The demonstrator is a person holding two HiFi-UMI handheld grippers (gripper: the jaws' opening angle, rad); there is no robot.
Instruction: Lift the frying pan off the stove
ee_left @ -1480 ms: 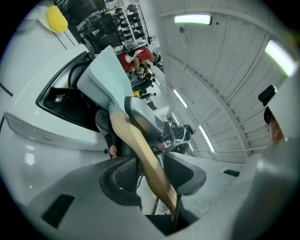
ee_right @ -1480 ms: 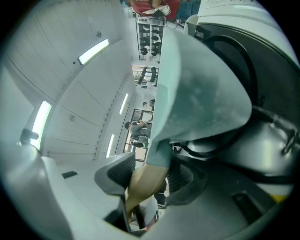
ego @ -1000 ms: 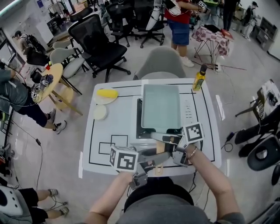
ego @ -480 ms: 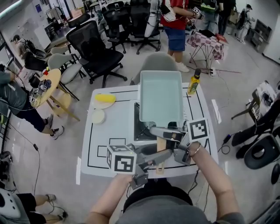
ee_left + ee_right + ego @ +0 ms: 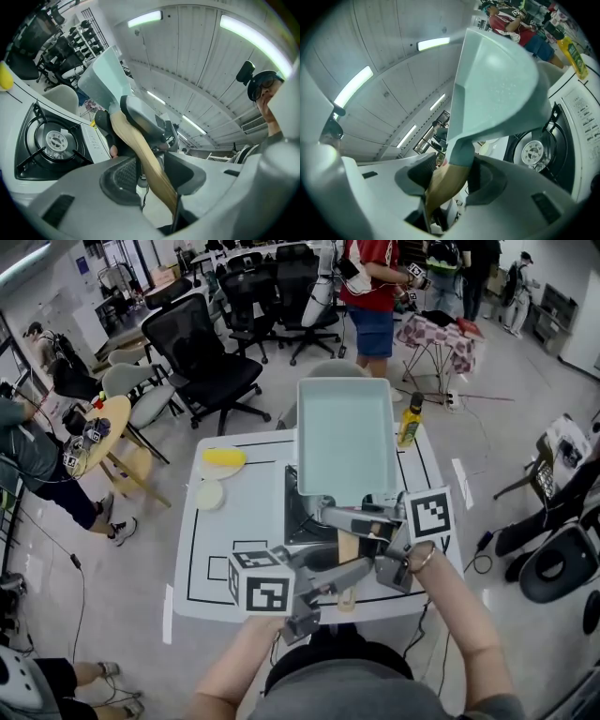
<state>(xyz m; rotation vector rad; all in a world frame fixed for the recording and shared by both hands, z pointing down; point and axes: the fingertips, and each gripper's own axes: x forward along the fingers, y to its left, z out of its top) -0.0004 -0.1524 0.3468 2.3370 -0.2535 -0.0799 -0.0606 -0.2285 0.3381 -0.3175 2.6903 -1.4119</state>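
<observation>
My left gripper [image 5: 154, 176] and right gripper [image 5: 449, 182] each clamp the wooden handle [image 5: 347, 547] of the pale frying pan [image 5: 345, 437], holding it above the stove [image 5: 298, 521] at the middle of the worktop [image 5: 234, 531].

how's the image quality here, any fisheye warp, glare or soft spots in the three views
Head view: mild barrel warp, even room light, the frying pan sharp. Left gripper view: strong fisheye with dark corners, ceiling light strips blown out, near jaws soft, the burner crisp. Right gripper view: same fisheye, a light strip glaring, the wooden handle close and blurred.
</observation>
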